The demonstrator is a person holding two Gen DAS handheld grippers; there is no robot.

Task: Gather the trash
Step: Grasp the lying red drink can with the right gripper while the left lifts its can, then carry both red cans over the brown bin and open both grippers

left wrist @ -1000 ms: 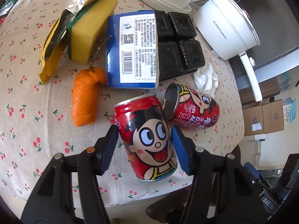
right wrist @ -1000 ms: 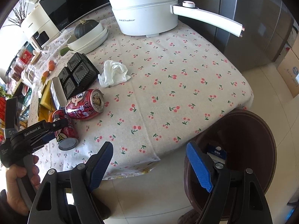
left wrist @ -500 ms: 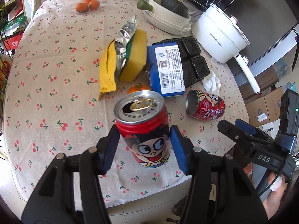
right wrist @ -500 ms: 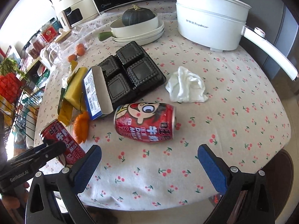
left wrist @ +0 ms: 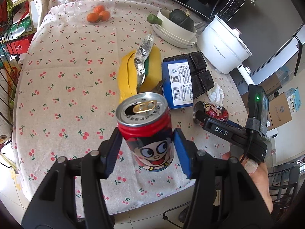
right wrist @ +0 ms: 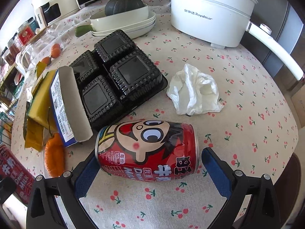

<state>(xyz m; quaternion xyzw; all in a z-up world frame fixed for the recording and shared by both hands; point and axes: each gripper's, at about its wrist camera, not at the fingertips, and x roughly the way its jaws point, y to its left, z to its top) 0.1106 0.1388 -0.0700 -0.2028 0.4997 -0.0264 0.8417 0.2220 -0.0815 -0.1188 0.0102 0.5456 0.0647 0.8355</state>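
My left gripper point(left wrist: 146, 148) is shut on an upright red cartoon milk can point(left wrist: 146, 131) and holds it above the table's front edge. That can also shows at the left edge of the right wrist view point(right wrist: 13, 169). A second red can point(right wrist: 147, 150) lies on its side on the cherry-print cloth. My right gripper point(right wrist: 148, 173) is open, one finger at each end of this can, touching neither that I can see. It also shows in the left wrist view point(left wrist: 211, 112). A crumpled white tissue point(right wrist: 194, 91) lies beyond the can.
A blue box with a black plastic tray point(right wrist: 118, 76), yellow sponge and foil wrapper point(left wrist: 144, 64), and orange peel point(right wrist: 54, 156) lie left of the can. A white electric pot point(right wrist: 209, 13), stacked dishes with a squash point(right wrist: 124, 17) and tangerines point(left wrist: 98, 15) stand at the back.
My left gripper has lifted the can off the table and pulled back. My right gripper has moved in from beyond the table edge and now straddles the lying can.
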